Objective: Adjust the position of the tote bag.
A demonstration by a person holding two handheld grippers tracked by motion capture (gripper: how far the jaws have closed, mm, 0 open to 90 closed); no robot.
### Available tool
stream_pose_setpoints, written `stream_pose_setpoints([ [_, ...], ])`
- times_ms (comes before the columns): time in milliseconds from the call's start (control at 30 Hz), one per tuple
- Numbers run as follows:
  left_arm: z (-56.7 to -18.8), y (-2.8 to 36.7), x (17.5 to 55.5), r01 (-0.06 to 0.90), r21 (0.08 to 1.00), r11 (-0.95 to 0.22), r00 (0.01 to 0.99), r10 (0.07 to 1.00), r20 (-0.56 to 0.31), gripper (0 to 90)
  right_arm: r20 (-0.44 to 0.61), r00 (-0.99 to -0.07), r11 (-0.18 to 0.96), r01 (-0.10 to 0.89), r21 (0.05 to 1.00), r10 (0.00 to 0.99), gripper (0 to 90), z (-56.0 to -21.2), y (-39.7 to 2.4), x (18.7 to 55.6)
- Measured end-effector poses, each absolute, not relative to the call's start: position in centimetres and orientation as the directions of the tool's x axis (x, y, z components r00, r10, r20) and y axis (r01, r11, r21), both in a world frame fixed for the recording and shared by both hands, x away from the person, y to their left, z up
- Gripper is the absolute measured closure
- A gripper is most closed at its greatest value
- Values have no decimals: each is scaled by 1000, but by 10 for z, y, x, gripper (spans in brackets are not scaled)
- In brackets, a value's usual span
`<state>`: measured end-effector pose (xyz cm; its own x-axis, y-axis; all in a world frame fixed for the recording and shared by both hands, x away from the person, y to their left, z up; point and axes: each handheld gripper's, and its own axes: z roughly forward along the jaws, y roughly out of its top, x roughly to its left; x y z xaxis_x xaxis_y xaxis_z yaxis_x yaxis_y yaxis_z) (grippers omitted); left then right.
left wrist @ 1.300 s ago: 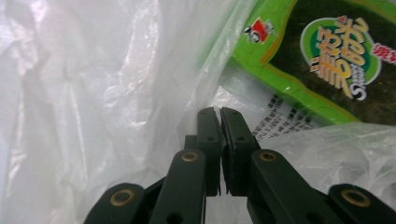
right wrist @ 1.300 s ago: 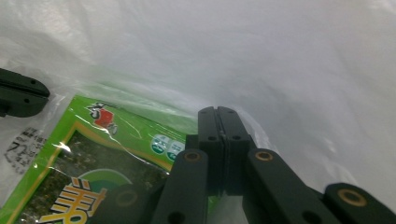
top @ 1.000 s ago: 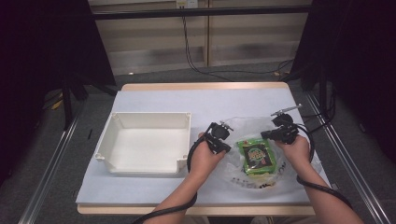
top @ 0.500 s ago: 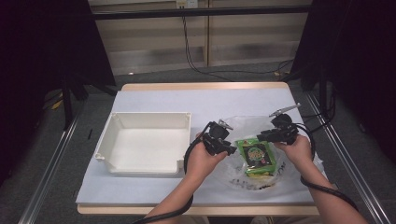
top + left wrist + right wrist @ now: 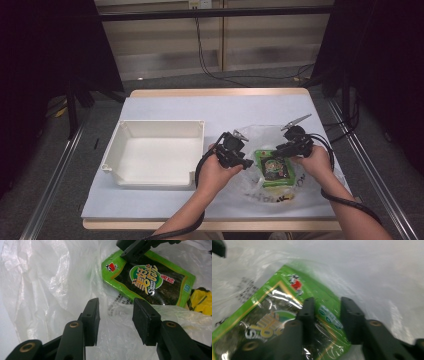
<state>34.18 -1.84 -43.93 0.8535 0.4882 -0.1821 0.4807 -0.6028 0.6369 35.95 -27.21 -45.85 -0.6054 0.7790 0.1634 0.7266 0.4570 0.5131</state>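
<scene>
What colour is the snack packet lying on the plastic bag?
Bright green with a dark panel and gold lettering; the snack packet shows best in the left gripper view.

The snack packet (image 5: 150, 280) is bright green with a dark panel, thin gold border, yellow-and-white lettering and a small red logo. The plastic bag (image 5: 45, 285) is clear-whitish with black print. A yellow thing (image 5: 201, 301) peeks beside the packet. White bin (image 5: 155, 152), pale lavender-white table cover (image 5: 220, 107), black grippers.
</scene>
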Motion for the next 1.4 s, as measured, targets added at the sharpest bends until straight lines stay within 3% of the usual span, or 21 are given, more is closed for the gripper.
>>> stream_pose_setpoints([
  [167, -440, -19, 342, 497, 640, -586, 845, 495, -203, 555, 187, -629, 478, 722, 500, 755, 883, -455, -273, 358],
  [200, -440, -19, 342, 497, 640, -586, 845, 495, -202, 553, 180, -634, 487, 718, 497, 752, 891, -453, -274, 358],
  [467, -441, -20, 343, 496, 646, -580, 845, 495, -205, 552, 210, -644, 471, 709, 525, 735, 891, -448, -280, 352],
  [600, -441, -19, 342, 494, 637, -592, 847, 492, -201, 552, 207, -628, 459, 720, 521, 750, 806, -446, -284, 350],
  [700, -441, -20, 342, 494, 639, -589, 848, 490, -204, 547, 206, -632, 471, 722, 507, 747, 681, -448, -286, 350],
  [867, -441, -20, 343, 495, 631, -597, 851, 481, -212, 514, 198, -611, 480, 751, 454, 767, 595, -452, -283, 349],
  [1200, -438, -22, 342, 508, 636, -581, 843, 488, -227, 366, 268, -590, 450, 779, 437, 761, 734, -457, -286, 356],
  [1400, -439, -22, 343, 498, 643, -582, 846, 489, -214, 304, 162, -655, 537, 716, 446, 738, 850, -450, -275, 350],
])
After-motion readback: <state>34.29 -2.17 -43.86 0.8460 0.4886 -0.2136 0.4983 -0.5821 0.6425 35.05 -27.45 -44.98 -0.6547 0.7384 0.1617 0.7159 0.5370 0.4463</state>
